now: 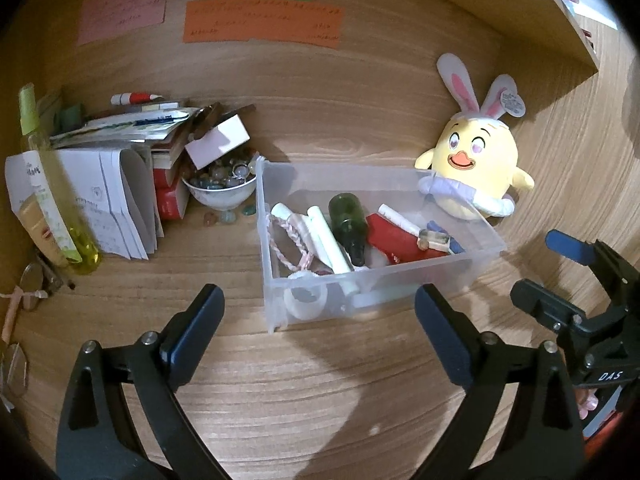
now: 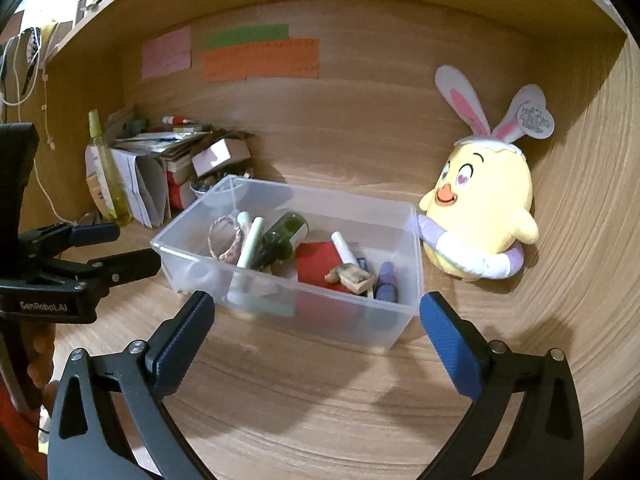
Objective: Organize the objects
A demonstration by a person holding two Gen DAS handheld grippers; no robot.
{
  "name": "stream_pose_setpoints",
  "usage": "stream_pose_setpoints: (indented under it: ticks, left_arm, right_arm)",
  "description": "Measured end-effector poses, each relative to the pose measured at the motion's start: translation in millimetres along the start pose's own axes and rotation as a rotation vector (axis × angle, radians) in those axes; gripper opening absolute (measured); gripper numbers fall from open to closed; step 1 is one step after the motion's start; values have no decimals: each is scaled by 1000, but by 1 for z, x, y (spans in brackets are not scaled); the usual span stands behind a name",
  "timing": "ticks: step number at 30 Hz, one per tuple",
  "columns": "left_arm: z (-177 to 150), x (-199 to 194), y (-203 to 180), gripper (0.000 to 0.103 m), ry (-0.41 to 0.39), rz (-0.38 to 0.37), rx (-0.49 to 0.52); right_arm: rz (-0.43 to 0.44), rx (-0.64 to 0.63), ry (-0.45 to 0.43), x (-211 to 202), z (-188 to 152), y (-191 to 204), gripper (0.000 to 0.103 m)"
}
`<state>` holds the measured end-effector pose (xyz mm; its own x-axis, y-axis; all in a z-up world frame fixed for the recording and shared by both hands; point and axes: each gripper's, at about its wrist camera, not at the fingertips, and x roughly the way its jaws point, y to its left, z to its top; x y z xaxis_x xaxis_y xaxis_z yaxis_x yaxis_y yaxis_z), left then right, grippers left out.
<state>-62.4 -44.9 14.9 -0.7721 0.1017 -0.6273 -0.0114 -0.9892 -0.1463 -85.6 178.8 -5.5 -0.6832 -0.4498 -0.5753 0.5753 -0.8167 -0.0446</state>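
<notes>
- Both claws hover over the desk (image 1: 320,380), in front of the clear bin (image 1: 384,280), and neither has hold of anything.
- Left claw (image 1: 318,316): jaws spread wide and empty, with the bin's near wall right between the tips.
- Right claw (image 2: 316,320): also wide open and empty, with the bin (image 2: 280,304) straight ahead and its near long wall just past the fingertips.
- The bin lies with its long axis across both claws, left to right, running towards the plush chick (image 2: 480,216), which touches the bin's far right corner.
- Inside, all lying flat: a green bottle (image 2: 282,236), a white tube (image 2: 250,248), a red packet (image 2: 320,260), a marker (image 2: 344,250), a braided cord (image 2: 226,240) and a purple bottle (image 2: 386,284).
- Loose clutter is off to the left: a paper stack (image 1: 120,184), a bowl of glass beads (image 1: 220,186) and a yellow spray bottle (image 1: 52,184).
- My guess: that pile is nearer the left claw, well apart from the right, so a reach there falls to the left.
- The chick is nearer the right claw; its soft body should give under a squeeze.
- Either way, the bin sits between the claws and everything else, so a reach has to go round or over it.
</notes>
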Motion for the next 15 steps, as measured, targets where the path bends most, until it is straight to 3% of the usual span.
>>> stream_pose_setpoints:
  ticks: [15]
  left_arm:
    - [-5,-3,-7,97,-6,-1,28]
  right_arm:
    - [5,39,7,-2,-3,-6,102]
